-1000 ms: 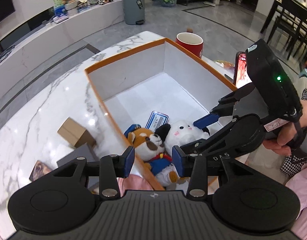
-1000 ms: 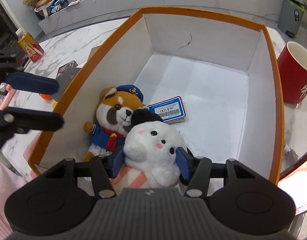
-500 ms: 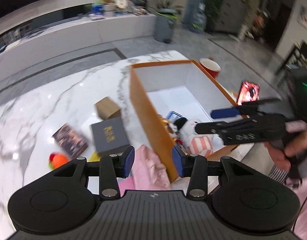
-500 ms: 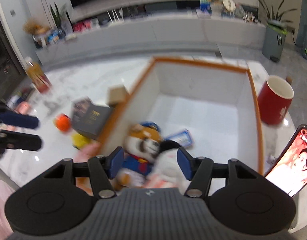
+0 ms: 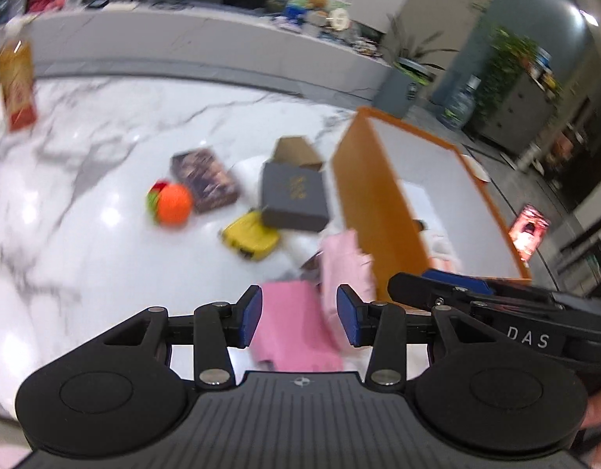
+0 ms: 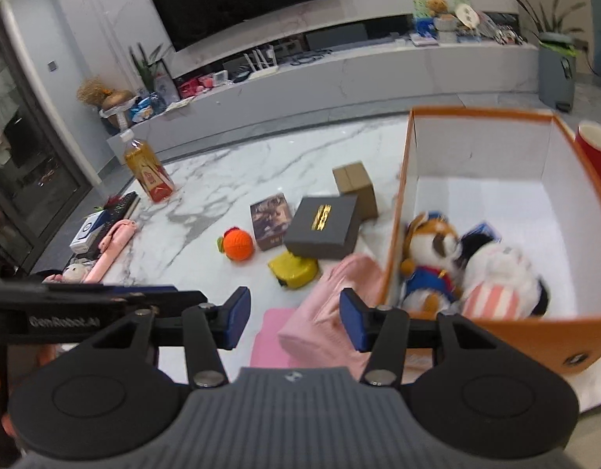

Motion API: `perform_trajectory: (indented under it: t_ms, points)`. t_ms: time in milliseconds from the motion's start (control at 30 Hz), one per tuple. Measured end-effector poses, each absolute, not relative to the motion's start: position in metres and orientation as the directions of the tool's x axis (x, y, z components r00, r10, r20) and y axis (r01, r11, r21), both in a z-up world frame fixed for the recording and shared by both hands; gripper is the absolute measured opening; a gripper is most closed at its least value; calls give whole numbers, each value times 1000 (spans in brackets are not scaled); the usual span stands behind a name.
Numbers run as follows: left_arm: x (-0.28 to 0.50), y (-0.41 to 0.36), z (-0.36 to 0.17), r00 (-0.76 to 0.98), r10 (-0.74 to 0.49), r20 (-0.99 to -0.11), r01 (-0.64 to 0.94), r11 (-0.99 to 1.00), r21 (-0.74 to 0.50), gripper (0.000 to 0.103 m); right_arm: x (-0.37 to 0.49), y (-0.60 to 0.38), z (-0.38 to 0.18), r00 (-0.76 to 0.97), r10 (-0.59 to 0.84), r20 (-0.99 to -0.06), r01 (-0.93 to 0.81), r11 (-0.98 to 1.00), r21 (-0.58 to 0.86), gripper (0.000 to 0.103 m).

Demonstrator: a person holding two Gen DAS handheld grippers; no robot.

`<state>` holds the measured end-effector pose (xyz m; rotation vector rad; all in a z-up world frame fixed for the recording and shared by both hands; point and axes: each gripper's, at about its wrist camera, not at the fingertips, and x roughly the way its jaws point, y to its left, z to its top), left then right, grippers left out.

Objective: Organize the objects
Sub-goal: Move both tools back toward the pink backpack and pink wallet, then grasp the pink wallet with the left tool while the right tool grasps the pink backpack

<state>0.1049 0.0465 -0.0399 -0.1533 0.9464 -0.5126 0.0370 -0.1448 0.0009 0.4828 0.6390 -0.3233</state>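
While hidden leftward, plush toys (image 6: pixel 472 262) show rightward.

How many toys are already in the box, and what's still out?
Two plush toys lie in the orange box. Both grippers, left and right, hold nothing. Still out on the table: orange ball, grey box, yellow toy, pink cloth.

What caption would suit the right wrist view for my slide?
Open right tongs above pink cloth, beside an orange box holding two plush toys.
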Motion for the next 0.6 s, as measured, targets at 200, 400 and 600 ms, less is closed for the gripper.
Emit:
perform_trajectory:
  t_ms: [200, 400, 600]
  points:
    - [120, 60, -94, 423, -491, -761, 234, 871, -432, 50, 56, -143, -28, 713, -164, -681, 506, 793, 338, 54]
    - [122, 56, -123, 379, -515, -769, 197, 857, -477, 51, 71, -153, -44, 662, -197, -723, 577, 749, 325, 54]
    - [121, 43, -130, 350, -503, -790, 206, 864, -459, 51, 81, -156, -55, 646, -188, -740, 590, 737, 328, 53]
